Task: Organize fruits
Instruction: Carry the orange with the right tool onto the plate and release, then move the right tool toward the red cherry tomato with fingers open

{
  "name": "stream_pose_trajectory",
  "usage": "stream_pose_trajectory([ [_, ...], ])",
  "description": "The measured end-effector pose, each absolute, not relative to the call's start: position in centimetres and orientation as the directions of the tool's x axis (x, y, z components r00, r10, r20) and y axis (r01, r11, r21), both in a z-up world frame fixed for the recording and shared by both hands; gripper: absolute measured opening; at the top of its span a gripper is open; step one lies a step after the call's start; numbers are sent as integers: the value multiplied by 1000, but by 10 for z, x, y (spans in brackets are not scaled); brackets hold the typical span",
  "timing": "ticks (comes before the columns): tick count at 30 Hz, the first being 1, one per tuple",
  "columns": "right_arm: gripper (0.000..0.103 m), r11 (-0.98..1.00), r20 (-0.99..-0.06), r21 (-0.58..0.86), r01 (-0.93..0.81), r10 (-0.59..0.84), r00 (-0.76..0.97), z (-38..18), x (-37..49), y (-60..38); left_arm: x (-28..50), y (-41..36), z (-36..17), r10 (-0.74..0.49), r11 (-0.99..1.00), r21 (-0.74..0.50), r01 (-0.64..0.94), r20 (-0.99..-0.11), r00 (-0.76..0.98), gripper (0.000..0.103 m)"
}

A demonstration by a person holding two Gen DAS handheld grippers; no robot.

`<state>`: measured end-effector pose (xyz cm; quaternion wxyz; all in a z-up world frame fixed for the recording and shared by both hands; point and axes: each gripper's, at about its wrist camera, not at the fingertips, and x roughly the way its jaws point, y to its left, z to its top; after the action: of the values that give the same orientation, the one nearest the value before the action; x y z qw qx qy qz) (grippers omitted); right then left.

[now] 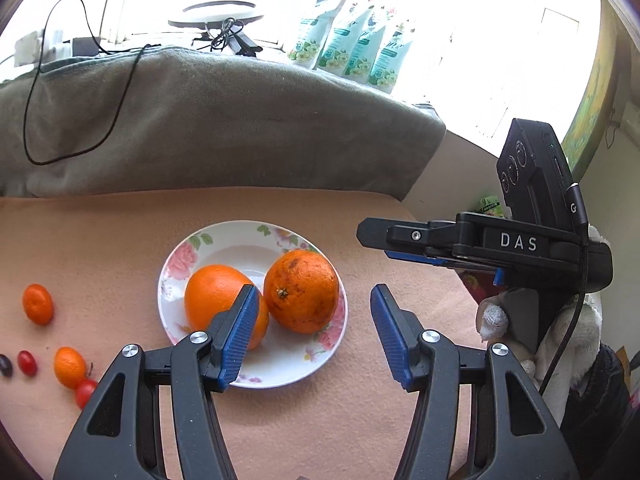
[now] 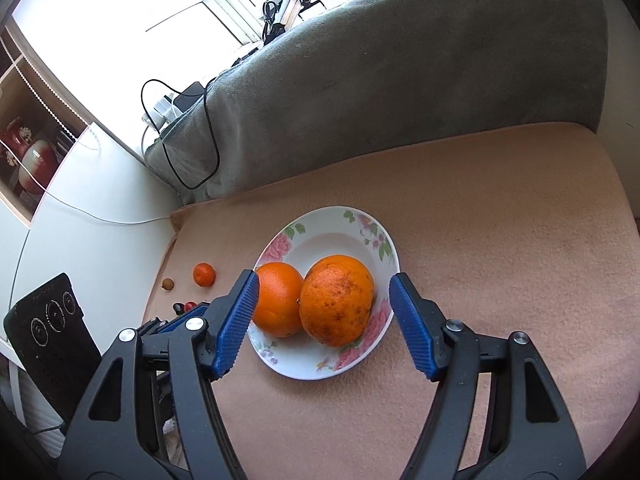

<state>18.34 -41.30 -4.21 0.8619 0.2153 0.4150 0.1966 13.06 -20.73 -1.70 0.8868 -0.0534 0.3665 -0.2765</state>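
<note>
- The floral plate [image 1: 256,376] on the peach-covered desk [image 1: 120,240] already holds two large oranges [image 1: 301,290], touching.
- Both tools, left tool [image 1: 312,336] and right tool [image 2: 324,326], hang empty with jaws apart above the plate.
- Small mandarins [image 1: 38,304] and cherry tomatoes [image 1: 27,362] lie loose well left; gathering them likely comes next, calling for a gentle, narrow pinch.

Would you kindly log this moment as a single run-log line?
plate: two oranges touching | small fruits: on cloth | left hand-held gripper: open, empty | right hand-held gripper: open, empty
</note>
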Motion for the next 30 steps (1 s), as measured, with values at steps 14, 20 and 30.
stream_pose_trajectory([
  [14, 81, 863, -616, 472, -179, 468, 634, -33, 143, -394, 116, -133, -5, -405, 913, -234, 335, -614, 677, 58],
  [20, 81, 864, -599, 449, -228, 480, 641, -27, 126, -372, 107, -83, 6, -330, 944, -208, 257, -595, 732, 64],
  [30, 81, 843, -585, 416, -340, 535, 609, -23, 109, -316, 87, -2, 6, -194, 977, -188, 100, -593, 782, 64],
])
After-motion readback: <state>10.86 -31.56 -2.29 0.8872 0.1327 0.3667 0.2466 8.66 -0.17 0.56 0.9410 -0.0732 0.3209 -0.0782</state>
